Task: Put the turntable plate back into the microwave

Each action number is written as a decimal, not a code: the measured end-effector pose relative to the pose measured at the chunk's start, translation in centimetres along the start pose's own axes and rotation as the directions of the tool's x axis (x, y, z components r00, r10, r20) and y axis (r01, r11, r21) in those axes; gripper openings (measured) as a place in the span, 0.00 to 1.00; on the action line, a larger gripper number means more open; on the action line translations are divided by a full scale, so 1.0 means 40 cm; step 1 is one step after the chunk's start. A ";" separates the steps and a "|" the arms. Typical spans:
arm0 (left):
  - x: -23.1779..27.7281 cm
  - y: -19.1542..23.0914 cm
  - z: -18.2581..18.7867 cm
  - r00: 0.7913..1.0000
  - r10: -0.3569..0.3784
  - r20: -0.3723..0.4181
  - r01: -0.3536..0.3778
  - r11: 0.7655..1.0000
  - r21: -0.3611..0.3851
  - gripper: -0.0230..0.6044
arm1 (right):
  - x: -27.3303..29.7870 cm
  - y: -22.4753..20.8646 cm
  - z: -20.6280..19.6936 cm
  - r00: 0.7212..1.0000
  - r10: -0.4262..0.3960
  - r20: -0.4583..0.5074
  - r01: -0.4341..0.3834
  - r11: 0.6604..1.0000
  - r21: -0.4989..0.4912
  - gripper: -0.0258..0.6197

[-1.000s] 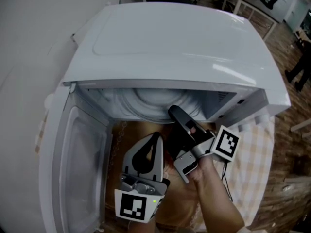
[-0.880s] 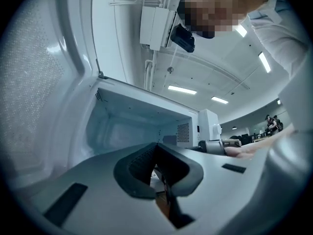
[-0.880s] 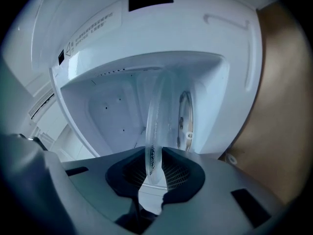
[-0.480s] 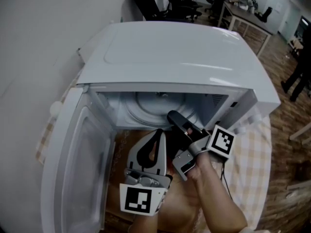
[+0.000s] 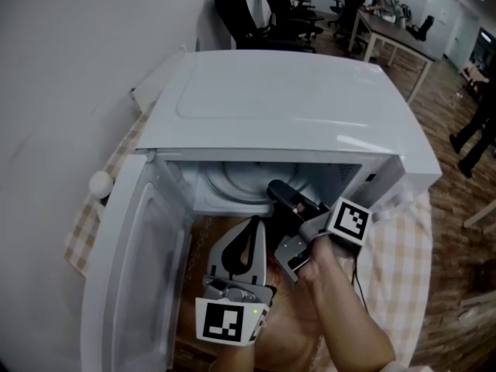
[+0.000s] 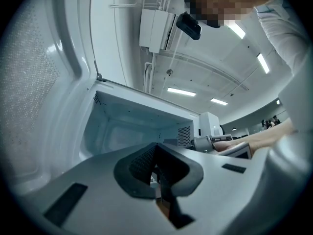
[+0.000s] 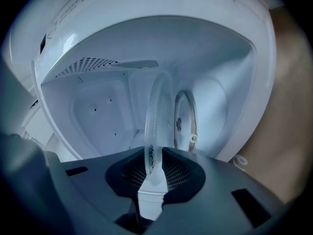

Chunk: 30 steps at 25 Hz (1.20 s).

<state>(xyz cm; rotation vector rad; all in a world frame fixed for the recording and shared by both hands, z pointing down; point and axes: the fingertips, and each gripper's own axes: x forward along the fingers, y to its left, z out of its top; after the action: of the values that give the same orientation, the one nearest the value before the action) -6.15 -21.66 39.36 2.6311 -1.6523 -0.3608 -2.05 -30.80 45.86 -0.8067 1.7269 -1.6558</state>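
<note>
Microwave (image 5: 294, 91) casing noted as smooth, glossy white; turntable plate (image 7: 157, 116) inside it, clear glass; cloth (image 5: 403, 262) beneath it, matt, checked.

A white microwave (image 5: 287, 107) stands on a checked cloth (image 5: 399, 262) against a pale wall (image 5: 70, 68), with its door (image 5: 132, 270) swung wide open to the left and a clear plate (image 5: 240, 178) showing inside. The right gripper (image 5: 277, 190) reaches into the opening, its black jaws just eased a little wider, with the plate's near rim at their tips. The left gripper (image 5: 254, 222) hangs just outside and below it with its jaws together, while office chairs (image 5: 248, 10) and a desk (image 5: 395, 25) stand behind on a wooden floor (image 5: 457, 169).
</note>
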 end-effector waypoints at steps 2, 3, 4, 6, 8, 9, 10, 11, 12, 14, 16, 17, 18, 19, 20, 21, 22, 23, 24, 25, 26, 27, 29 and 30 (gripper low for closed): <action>0.001 0.000 -0.003 1.000 0.002 -0.007 -0.002 1.000 0.000 0.04 | 0.001 0.000 0.003 1.000 -0.008 0.008 0.008 1.000 0.012 0.17; 0.002 0.003 -0.006 1.000 0.006 -0.015 -0.006 1.000 0.001 0.04 | 0.000 -0.002 0.005 1.000 -0.013 0.011 0.013 1.000 0.019 0.17; 0.004 0.008 -0.010 1.000 0.013 -0.027 -0.013 1.000 -0.003 0.04 | 0.000 -0.004 0.006 1.000 -0.020 0.011 0.020 1.000 0.023 0.16; 0.013 0.025 -0.024 0.997 0.037 -0.069 -0.039 0.999 -0.036 0.04 | -0.002 -0.008 0.006 0.999 -0.041 0.007 0.040 0.999 0.027 0.16; 0.030 0.044 -0.038 0.991 0.062 -0.122 -0.072 0.994 -0.081 0.04 | -0.002 -0.012 0.008 0.998 -0.057 0.006 0.057 0.998 0.031 0.15; 0.037 0.050 -0.044 0.986 0.076 -0.148 -0.090 0.992 -0.091 0.04 | -0.002 -0.014 0.008 0.998 -0.064 0.005 0.063 0.997 0.031 0.15; 0.043 0.053 -0.049 0.982 0.086 -0.170 -0.102 0.991 -0.088 0.04 | -0.002 -0.014 0.008 0.998 -0.068 0.003 0.068 0.997 0.031 0.15; 0.048 0.052 -0.054 0.978 0.089 -0.186 -0.104 0.992 -0.071 0.04 | -0.002 -0.015 0.007 0.998 -0.070 0.000 0.070 0.997 0.032 0.15; 0.051 0.046 -0.058 0.976 0.083 -0.200 -0.092 0.995 -0.036 0.05 | -0.001 -0.015 0.007 0.997 -0.072 -0.002 0.072 0.997 0.034 0.15; 0.051 0.028 -0.072 0.969 0.068 -0.238 -0.044 0.994 0.104 0.09 | -0.001 -0.015 0.006 0.997 -0.078 -0.010 0.078 0.996 0.039 0.15; 0.046 0.010 -0.102 0.952 0.082 -0.294 0.016 0.949 0.315 0.18 | 0.001 -0.016 0.005 0.996 -0.088 -0.019 0.089 0.995 0.038 0.15; 0.046 0.000 -0.117 0.945 0.093 -0.312 0.048 0.909 0.415 0.23 | 0.002 -0.016 0.004 0.995 -0.093 -0.021 0.093 0.995 0.034 0.14; 0.048 -0.010 -0.126 0.940 0.100 -0.325 0.082 0.860 0.504 0.23 | 0.002 -0.016 0.003 0.995 -0.097 -0.023 0.098 0.995 0.029 0.14; 0.051 -0.017 -0.130 0.936 0.102 -0.338 0.120 0.808 0.576 0.23 | 0.003 -0.017 0.002 0.995 -0.101 -0.025 0.102 0.994 0.025 0.14; 0.055 -0.022 -0.130 0.930 0.098 -0.353 0.158 0.762 0.628 0.24 | 0.003 -0.017 0.001 0.994 -0.102 -0.028 0.103 0.994 0.025 0.14; 0.056 -0.024 -0.128 0.924 0.092 -0.371 0.193 0.724 0.662 0.24 | 0.004 -0.016 0.001 0.994 -0.101 -0.030 0.101 0.994 0.029 0.14; 0.055 -0.023 -0.124 0.918 0.089 -0.386 0.220 0.696 0.684 0.24 | 0.005 -0.016 0.001 0.995 -0.098 -0.032 0.099 0.994 0.035 0.14; 0.053 -0.018 -0.116 0.913 0.094 -0.396 0.234 0.675 0.700 0.24 | 0.004 -0.016 0.001 0.995 -0.096 -0.035 0.098 0.994 0.040 0.14; 0.052 -0.009 -0.104 0.910 0.107 -0.400 0.238 0.656 0.716 0.24 | 0.003 -0.016 0.002 0.995 -0.096 -0.037 0.097 0.994 0.044 0.14; 0.053 0.003 -0.095 0.906 0.128 -0.404 0.239 0.632 0.737 0.24 | 0.002 -0.016 0.003 0.995 -0.095 -0.038 0.097 0.994 0.045 0.14; 0.056 0.016 -0.093 0.897 0.155 -0.415 0.250 0.597 0.762 0.24 | 0.001 -0.015 0.005 0.995 -0.095 -0.039 0.097 0.994 0.044 0.14; 0.060 0.026 -0.101 0.881 0.183 -0.437 0.277 0.549 0.789 0.24 | 0.000 -0.015 0.006 0.995 -0.096 -0.040 0.097 0.994 0.041 0.14; 0.064 0.038 -0.133 0.839 0.239 -0.488 0.358 0.433 0.827 0.24 | -0.003 -0.016 0.004 0.994 -0.100 -0.043 0.102 0.994 0.038 0.14; 0.065 0.043 -0.148 0.821 0.264 -0.506 0.392 0.383 0.837 0.24 | -0.003 -0.017 0.003 0.994 -0.103 -0.044 0.105 0.994 0.037 0.14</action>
<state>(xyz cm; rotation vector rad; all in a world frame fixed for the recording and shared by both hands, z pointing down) -5.40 -25.39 44.85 2.8273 -1.7351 1.7913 -1.87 -30.79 46.55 -0.8619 1.7009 -1.7822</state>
